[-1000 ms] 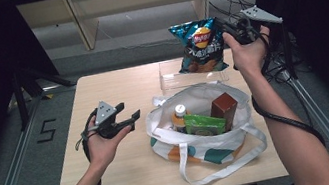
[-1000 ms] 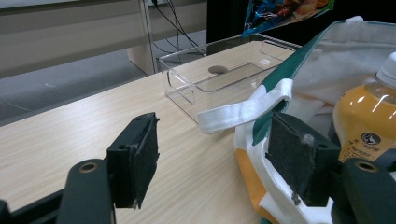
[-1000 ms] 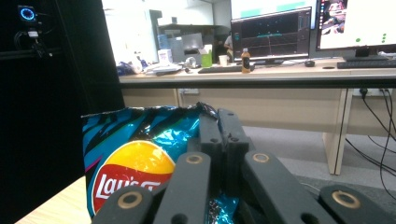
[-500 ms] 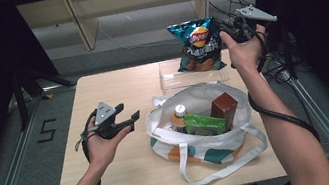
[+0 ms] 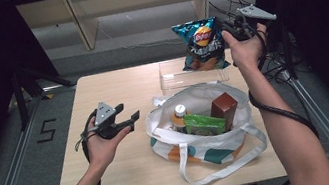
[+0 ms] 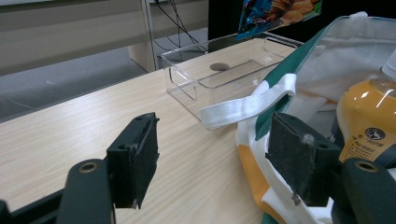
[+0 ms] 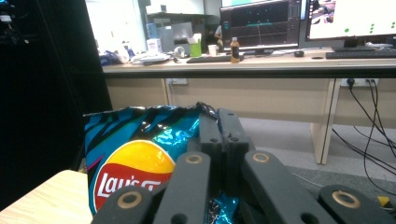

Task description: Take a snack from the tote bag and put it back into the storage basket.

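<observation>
Chip bag [image 7: 135, 158] between right gripper's [image 7: 218, 122] jaws

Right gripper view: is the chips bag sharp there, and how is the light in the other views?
Right gripper view: the chips bag is fairly sharp with foil glare; the far desks look softer. High view: the table is evenly lit, the surroundings dark. Left gripper view: the near pads are slightly soft.

A pale wood-grain counter [image 5: 131, 179] carried two things. A clear plastic tray [image 5: 175, 78] sat near its far edge, and a white tote bag [image 5: 200, 137] with green and orange patches lay just in front of it, straps trailing toward the near edge.
</observation>
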